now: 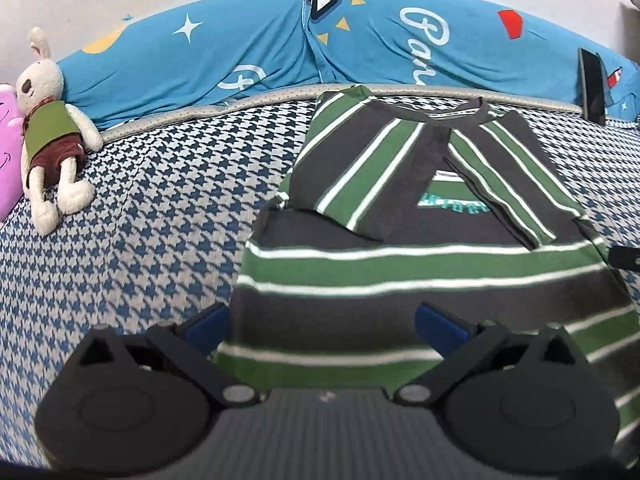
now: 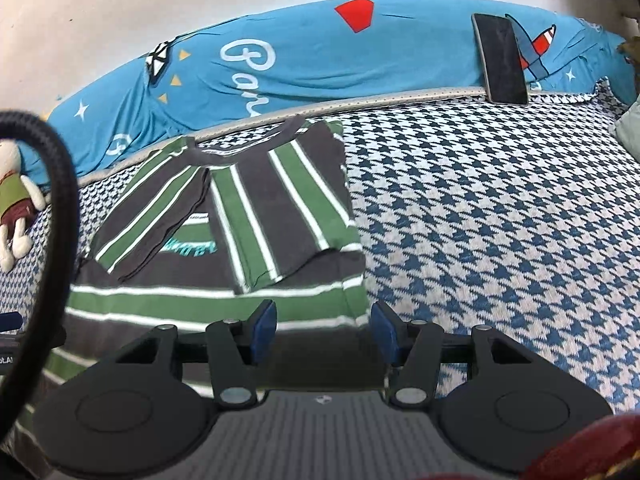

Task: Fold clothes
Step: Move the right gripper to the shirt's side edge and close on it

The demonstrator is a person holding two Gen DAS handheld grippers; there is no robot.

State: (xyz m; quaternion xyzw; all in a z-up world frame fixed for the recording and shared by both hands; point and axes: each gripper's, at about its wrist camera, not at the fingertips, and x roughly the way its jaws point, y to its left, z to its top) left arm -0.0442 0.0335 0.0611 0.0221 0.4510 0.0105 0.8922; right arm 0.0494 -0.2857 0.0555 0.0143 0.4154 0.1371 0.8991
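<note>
A T-shirt (image 1: 400, 264) striped in green, dark grey and white lies flat on the houndstooth bed cover (image 1: 152, 200), collar toward the far side. Both sleeves are folded in over the chest. My left gripper (image 1: 324, 326) is open wide low over the shirt's near part, with the shirt's left edge between its blue pads (image 1: 212, 326). In the right wrist view the same T-shirt (image 2: 224, 240) fills the left half. My right gripper (image 2: 324, 330) is open and straddles the shirt's right edge near the hem. Neither gripper holds cloth.
A long blue printed pillow (image 1: 260, 52) runs along the wall behind the shirt. A dark phone (image 2: 502, 60) leans against it at the right. A plush rabbit (image 1: 48, 128) and a pink cushion (image 1: 8, 148) lie at the left. A black cable (image 2: 60, 208) loops at the left.
</note>
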